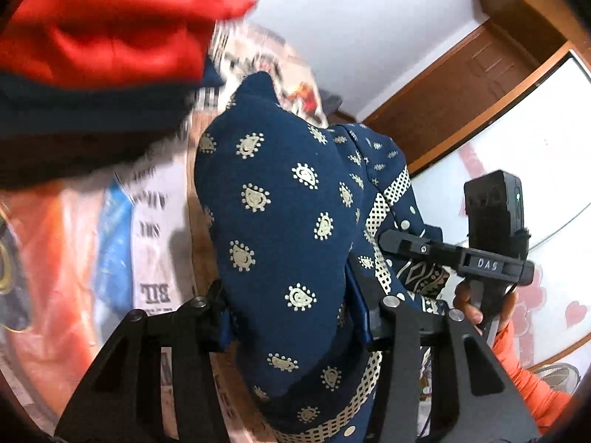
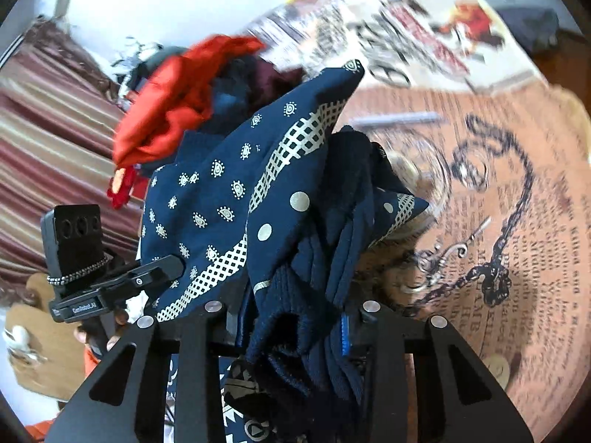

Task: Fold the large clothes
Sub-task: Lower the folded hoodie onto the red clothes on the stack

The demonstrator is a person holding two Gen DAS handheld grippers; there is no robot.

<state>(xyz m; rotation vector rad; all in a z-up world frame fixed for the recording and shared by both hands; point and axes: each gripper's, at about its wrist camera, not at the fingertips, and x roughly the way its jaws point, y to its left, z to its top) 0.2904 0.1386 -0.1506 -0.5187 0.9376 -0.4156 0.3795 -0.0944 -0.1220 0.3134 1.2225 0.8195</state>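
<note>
Clearly the navy printed garment (image 1: pixel 280 221) hangs bunched between both claws, above the table at centre frame: the left gripper (image 1: pixel 291 317) is clenched on a thick fold, the right gripper (image 2: pixel 295 328) on a wad at six o'clock. Soft, slippery knit (paisley motifs, lattice borders) could slide loose, or snag the red cloth (image 2: pixel 173 99) at ten o'clock on the printed tablecloth (image 2: pixel 517 199).

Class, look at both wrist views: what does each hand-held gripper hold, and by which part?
Both grip the navy patterned garment: the left hand-held gripper on a bunched fold, the right hand-held gripper on gathered fabric. Which part exactly cannot be told.
</note>
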